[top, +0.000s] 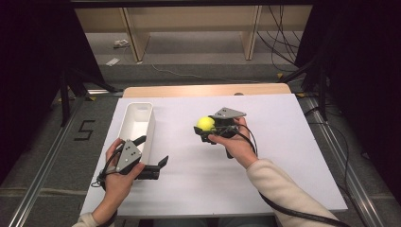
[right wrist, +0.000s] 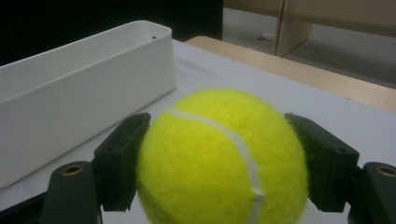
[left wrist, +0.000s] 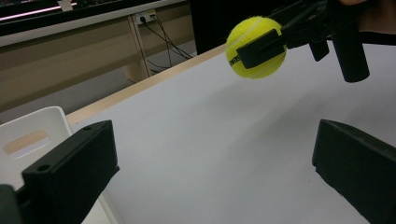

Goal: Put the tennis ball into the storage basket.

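Right now the right gripper [top: 206, 126] holds a yellow tennis ball [top: 205, 123] clear of the table

Seen from the high view, the ball sits above the white table top [top: 265, 156] near its middle, with one black jaw pressed against each side of it; the right gripper view shows the same ball [right wrist: 219, 158] squeezed between both pads, a white seam curving across its face. To its left lies a long white bin [top: 137, 124], well apart from the ball. Beside the bin's near end the left gripper [top: 153, 158] has its jaws spread wide with nothing between them, pointing across the table towards the ball [left wrist: 256, 46]
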The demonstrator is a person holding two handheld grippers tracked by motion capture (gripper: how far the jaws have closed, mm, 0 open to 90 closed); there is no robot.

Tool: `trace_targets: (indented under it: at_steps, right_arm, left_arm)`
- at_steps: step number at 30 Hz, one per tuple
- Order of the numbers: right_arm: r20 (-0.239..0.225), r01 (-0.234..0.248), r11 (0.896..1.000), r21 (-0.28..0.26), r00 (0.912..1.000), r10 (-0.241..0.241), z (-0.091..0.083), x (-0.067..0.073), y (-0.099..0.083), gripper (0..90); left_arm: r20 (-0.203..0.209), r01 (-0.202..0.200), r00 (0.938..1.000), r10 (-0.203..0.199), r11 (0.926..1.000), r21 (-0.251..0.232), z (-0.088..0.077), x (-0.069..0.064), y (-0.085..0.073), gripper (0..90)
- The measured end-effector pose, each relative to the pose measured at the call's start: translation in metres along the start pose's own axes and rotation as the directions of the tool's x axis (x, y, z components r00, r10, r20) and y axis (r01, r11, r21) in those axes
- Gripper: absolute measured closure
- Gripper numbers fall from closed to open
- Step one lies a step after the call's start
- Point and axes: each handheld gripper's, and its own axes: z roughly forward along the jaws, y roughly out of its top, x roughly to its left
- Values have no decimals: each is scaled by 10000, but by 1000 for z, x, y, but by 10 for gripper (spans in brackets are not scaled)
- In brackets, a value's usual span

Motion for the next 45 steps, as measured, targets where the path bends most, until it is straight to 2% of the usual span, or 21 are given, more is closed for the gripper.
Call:
trace_targets:
  at_steps: [45]
  right_arm:
    - [-410,61,10000,-71,9991,-64,14,22,6,265]
  left_arm:
    - [52,4,10000,-3,10000,-61,0,-1,1,0]
